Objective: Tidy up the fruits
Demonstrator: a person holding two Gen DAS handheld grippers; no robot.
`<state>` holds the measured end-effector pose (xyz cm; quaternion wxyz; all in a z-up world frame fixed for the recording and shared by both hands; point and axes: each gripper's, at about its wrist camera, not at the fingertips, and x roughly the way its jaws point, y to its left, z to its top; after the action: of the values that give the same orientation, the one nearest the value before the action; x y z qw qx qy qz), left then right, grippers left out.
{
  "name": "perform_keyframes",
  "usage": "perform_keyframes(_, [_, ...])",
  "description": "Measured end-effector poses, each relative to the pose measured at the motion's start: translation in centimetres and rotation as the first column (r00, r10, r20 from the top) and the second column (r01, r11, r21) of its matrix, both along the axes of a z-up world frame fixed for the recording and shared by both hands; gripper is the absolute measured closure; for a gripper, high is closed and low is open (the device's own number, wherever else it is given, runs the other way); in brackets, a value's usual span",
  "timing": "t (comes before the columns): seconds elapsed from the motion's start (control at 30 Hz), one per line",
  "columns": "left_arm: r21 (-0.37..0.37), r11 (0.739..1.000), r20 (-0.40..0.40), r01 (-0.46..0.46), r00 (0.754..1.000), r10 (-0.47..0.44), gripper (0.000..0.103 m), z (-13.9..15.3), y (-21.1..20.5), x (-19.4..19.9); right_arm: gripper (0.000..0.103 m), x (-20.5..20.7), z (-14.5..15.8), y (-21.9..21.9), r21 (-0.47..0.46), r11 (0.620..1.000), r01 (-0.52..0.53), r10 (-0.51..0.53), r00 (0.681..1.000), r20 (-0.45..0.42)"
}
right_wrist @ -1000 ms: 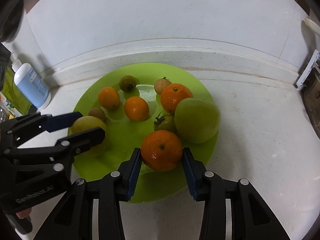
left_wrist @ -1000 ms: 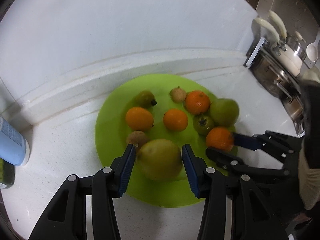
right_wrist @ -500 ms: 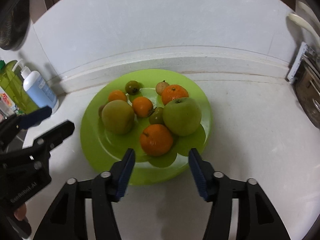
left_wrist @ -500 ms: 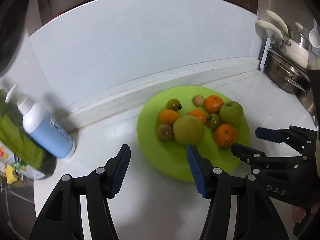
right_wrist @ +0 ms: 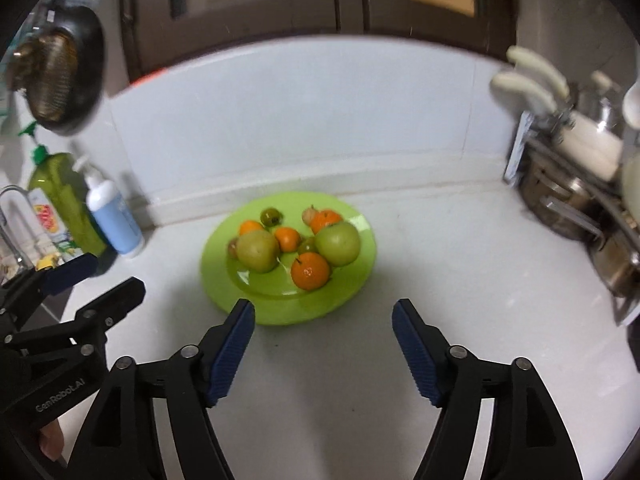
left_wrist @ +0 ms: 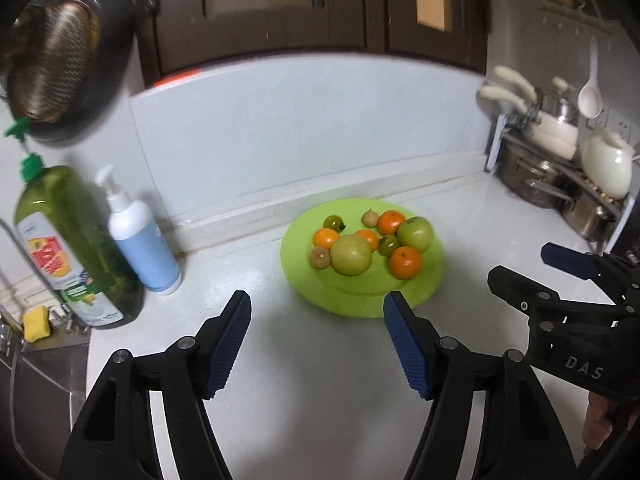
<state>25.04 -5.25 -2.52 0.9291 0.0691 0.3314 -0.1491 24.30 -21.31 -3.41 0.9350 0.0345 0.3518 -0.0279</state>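
Observation:
A lime-green plate (left_wrist: pixel 434 276) (right_wrist: pixel 216 276) lies on the white counter and carries several fruits. Among them are a yellow-green pear (left_wrist: pixel 351 255) (right_wrist: pixel 257 251), a green apple (left_wrist: pixel 415 233) (right_wrist: pixel 338 243) and a mandarin (left_wrist: pixel 405 263) (right_wrist: pixel 310 271) at the front. My left gripper (left_wrist: pixel 316 308) hangs above bare counter short of the plate, its jaws opening with nothing between them. My right gripper (right_wrist: pixel 322 314) is likewise back from the plate's near rim, jaws opening and empty. Each gripper also shows at the edge of the other's view: right gripper (left_wrist: pixel 524 266), left gripper (right_wrist: pixel 108 276).
A blue-and-white pump bottle (left_wrist: pixel 140 236) and a green dish-soap bottle (left_wrist: pixel 68 248) stand at the left by a sink (left_wrist: pixel 40 364). Steel pots and a white jug (left_wrist: pixel 606 168) crowd the right end. A dark pan (left_wrist: pixel 64 60) hangs at upper left. Dark cabinets are behind.
Both grippers let go of their fruits, the left of the pear and the right of the mandarin, opened wider, and pulled back and up from the plate. The fruits stay on the plate.

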Motion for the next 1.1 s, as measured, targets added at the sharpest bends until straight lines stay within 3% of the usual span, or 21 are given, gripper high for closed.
perform_keyframes(0.23, [-0.056, 0.998, 0.039, -0.022, 0.999, 0.024, 0.028, 2.7, 0.6, -5.8, 0.018, -7.0, 3.7, -0.4, -0.040, 0.999, -0.012, 0.017, 0.990, 0.140])
perform_keyframes(0.33, [-0.076, 0.996, 0.066, -0.053, 0.996, 0.058, 0.019, 3.8, 0.6, -8.6, 0.016, -9.2, 4.7, -0.8, -0.038, 0.999, -0.025, 0.030, 0.987, 0.155])
perform_keyframes(0.7, [-0.088, 0.990, 0.176, -0.107, 0.977, 0.121, 0.008, 6.6, 0.3, -17.4, 0.015, -17.3, 6.2, -2.4, -0.023, 0.998, -0.052, 0.056, 0.977, 0.208])
perform_keyframes(1.1, [-0.082, 0.987, 0.237, -0.140, 0.959, 0.155, 0.000, 7.5, 0.1, -22.5, 0.013, -22.0, 6.9, -3.1, -0.034, 0.998, -0.058, 0.065, 0.970, 0.236])
